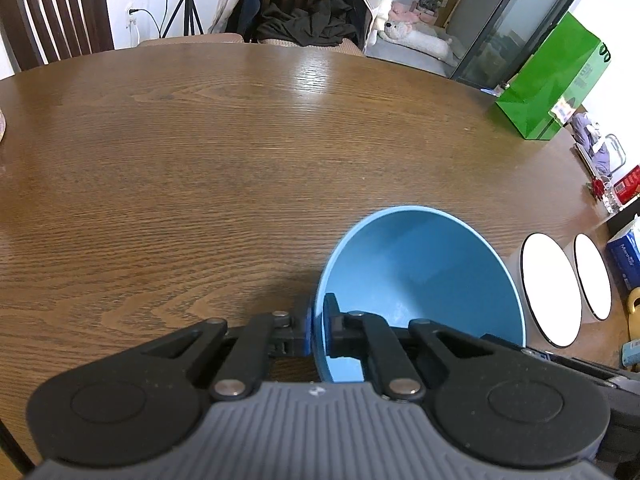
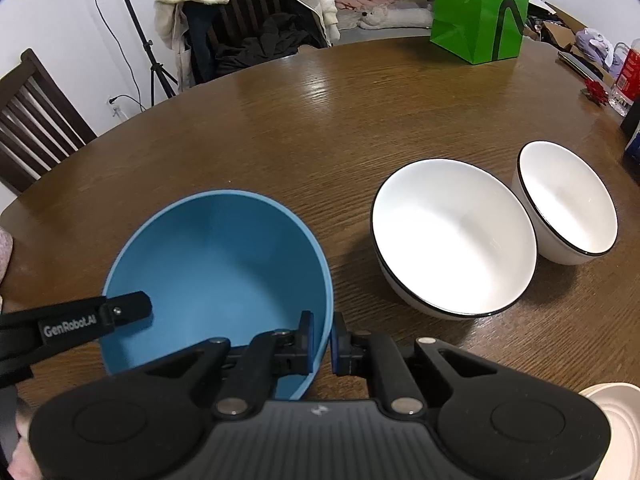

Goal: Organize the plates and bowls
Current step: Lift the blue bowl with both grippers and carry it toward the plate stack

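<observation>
Blue bowl [image 2: 216, 276] is sitting on the desk [image 2: 320, 120], left tool [image 1: 316, 330] and right tool [image 2: 323, 342] both pinching opposite rim edges; uneven lifting is risking slipping toward the large white bowl [image 2: 454, 236].

One blue bowl [image 2: 216, 264], two white bowls [image 2: 454, 236] [image 2: 568, 200] — black-rimmed, one green bag [image 2: 480, 12], one cream plate [image 2: 618, 420], one table [image 2: 320, 120]

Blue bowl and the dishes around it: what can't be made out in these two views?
- Blue bowl: near rim hidden by claw bodies, both views.
- Cream dish: cut by right view's corner; plate or bowl unclear.
- White bowls: left view shows only glare; insides washed out.
- Green bag: top cut off, right view.
</observation>
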Motion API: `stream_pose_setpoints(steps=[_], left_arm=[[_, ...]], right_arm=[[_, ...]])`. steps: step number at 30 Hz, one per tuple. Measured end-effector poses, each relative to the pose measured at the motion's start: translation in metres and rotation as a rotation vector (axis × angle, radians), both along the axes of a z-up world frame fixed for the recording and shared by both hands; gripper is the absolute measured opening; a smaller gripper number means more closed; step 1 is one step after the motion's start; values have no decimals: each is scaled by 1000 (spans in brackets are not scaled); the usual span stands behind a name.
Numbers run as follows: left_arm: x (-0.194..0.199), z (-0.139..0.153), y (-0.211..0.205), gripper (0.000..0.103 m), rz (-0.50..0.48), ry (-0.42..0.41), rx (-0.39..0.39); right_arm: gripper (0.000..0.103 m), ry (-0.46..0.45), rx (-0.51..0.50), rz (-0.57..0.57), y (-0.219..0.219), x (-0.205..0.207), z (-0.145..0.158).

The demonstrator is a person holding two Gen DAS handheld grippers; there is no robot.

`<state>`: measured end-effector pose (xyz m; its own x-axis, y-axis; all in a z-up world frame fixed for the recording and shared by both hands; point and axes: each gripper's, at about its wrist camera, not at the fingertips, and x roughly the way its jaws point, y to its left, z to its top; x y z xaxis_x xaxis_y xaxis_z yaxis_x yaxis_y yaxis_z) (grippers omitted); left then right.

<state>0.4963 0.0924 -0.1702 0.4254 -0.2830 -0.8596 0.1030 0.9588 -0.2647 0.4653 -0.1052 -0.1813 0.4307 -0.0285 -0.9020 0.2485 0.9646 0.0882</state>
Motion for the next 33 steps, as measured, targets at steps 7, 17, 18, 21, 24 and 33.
stream_pose_setpoints(steps=[7, 17, 18, 21, 24, 33], left_arm=[[2, -2, -2, 6, -7, 10, 4], [-5, 4, -5, 6, -22, -6, 15], [-6, 5, -5, 6, -21, -9, 15], [-10, 10, -6, 6, -17, -17, 18], [-16, 14, -5, 6, -12, -27, 21], [-42, 34, -2, 6, 21, -55, 29]], right_arm=[[7, -7, -4, 4, 2, -1, -4], [8, -16, -11, 10, 2, -8, -3], [8, -19, -11, 9, 1, -9, -1], [8, -26, -6, 7, 2, -12, 3], [8, -36, -1, 13, 2, -17, 8], [8, -65, 7, 46, 3, -39, 25]])
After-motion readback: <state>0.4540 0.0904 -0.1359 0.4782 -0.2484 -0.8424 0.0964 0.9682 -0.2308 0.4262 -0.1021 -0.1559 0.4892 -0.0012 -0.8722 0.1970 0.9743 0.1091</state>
